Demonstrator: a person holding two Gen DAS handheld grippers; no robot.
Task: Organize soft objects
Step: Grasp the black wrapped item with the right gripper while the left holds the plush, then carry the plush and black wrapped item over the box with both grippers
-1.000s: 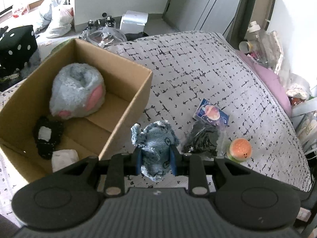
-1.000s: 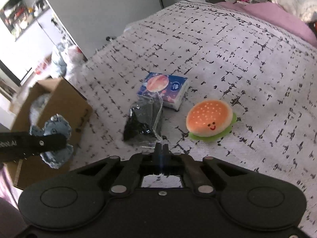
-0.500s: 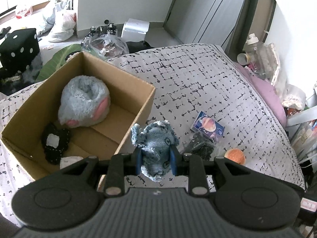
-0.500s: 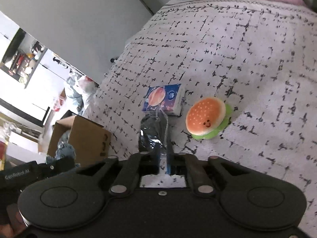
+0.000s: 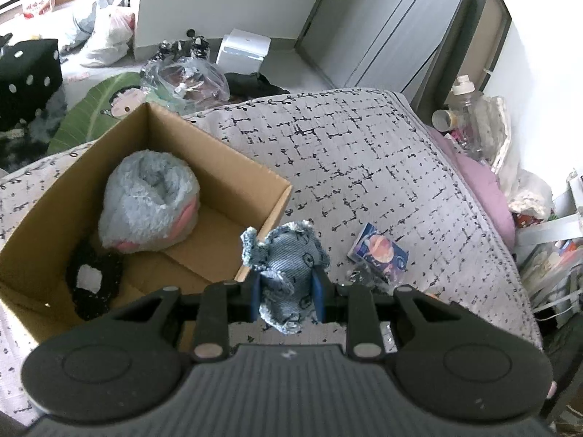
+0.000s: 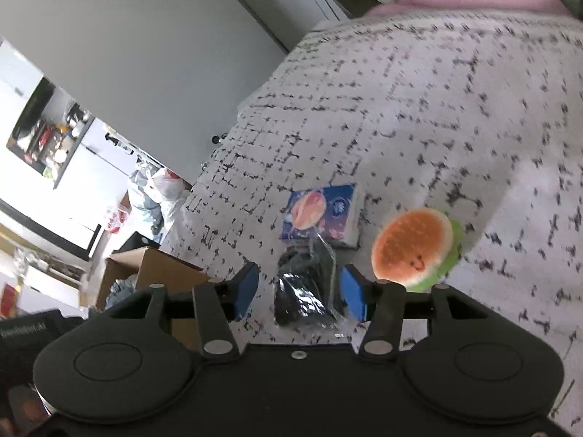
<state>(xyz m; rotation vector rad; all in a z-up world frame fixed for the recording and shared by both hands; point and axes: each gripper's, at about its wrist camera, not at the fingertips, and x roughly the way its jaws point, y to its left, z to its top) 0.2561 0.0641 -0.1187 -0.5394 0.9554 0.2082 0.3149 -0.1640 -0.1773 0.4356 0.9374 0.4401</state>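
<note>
My left gripper (image 5: 286, 293) is shut on a blue denim plush toy (image 5: 288, 266), held above the right front corner of an open cardboard box (image 5: 255, 167). The box holds a fluffy grey-and-pink plush (image 5: 149, 200) and a black knitted item (image 5: 93, 284). My right gripper (image 6: 298, 291) is open, its blue pads on either side of a black item in clear plastic wrap (image 6: 306, 287) lying on the bedspread. A burger plush (image 6: 413, 247) and a blue tissue pack (image 6: 320, 215) lie just beyond it.
The bed has a white bedspread with black marks (image 5: 346, 153). A pink pillow (image 5: 477, 189) and clutter line its right edge. Bags, a white box (image 5: 244, 47) and a black dotted cube (image 5: 25, 73) sit on the floor beyond the box.
My left gripper rose with the denim toy, staying near the box corner. My right gripper opened and came down around the wrapped black item.
</note>
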